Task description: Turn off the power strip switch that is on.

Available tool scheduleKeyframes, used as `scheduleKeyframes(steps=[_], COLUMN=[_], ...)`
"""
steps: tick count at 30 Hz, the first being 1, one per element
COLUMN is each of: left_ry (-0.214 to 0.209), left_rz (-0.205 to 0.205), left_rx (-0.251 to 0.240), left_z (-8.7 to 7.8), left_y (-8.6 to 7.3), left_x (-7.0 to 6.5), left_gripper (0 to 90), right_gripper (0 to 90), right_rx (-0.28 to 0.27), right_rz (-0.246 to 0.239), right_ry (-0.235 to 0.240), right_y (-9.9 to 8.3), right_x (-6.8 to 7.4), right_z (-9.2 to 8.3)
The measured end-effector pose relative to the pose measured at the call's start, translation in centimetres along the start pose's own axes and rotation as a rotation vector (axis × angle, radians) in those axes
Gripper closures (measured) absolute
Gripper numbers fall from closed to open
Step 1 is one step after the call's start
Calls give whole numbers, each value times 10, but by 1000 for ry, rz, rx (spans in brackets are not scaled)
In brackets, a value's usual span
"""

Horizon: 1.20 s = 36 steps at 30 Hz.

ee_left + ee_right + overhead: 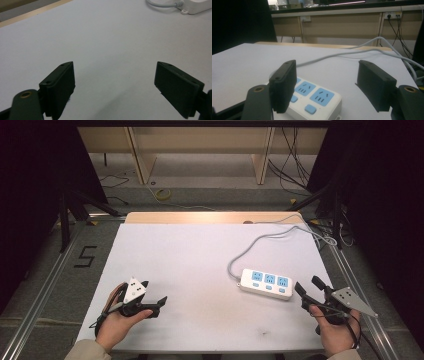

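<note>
White table [200, 270] with power strip [266, 283], dim room, left gripper [152, 296] and right gripper [306, 286] jaws apart, empty

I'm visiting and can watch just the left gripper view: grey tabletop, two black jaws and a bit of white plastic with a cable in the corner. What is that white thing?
Observer: A white power strip with three blue sockets, lying flat on the table, as the high view shows.
Operator: Is anything near it?
Observer: Yes, the right gripper sits just beside its right end, jaws wide open with nothing between them.
Operator: Where does the cable go?
Observer: The cable curves off the strip's left end toward the far right corner of the table and drops over the edge.
</note>
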<state>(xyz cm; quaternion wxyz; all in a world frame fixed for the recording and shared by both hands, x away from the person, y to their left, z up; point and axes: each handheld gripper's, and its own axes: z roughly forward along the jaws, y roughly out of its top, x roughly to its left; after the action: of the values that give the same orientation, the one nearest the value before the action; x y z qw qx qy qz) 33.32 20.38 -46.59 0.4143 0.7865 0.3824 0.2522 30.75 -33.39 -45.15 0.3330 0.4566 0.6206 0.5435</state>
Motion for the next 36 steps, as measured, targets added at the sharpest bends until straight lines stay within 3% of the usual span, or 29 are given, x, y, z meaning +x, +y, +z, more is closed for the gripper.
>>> scheduleKeyframes(steps=[10,16,20,36], left_ry=[32,26,22,29], left_rz=[-11,-9,-3,8], left_rx=[-9,-4,6,9], left_z=[-1,1,3,5], left_y=[0,0,0,-1], left_x=[3,2,2,2], left_gripper=[172,174,174,174], right_gripper=[479,730,876,900], right_rx=[0,23,35,73], right_rz=[-38,-50,-66,-98], right_ry=[-25,-24,-49,-62], right_y=[4,7,10,20], right_x=[0,-2,-4,-2], right_z=[-1,1,1,4])
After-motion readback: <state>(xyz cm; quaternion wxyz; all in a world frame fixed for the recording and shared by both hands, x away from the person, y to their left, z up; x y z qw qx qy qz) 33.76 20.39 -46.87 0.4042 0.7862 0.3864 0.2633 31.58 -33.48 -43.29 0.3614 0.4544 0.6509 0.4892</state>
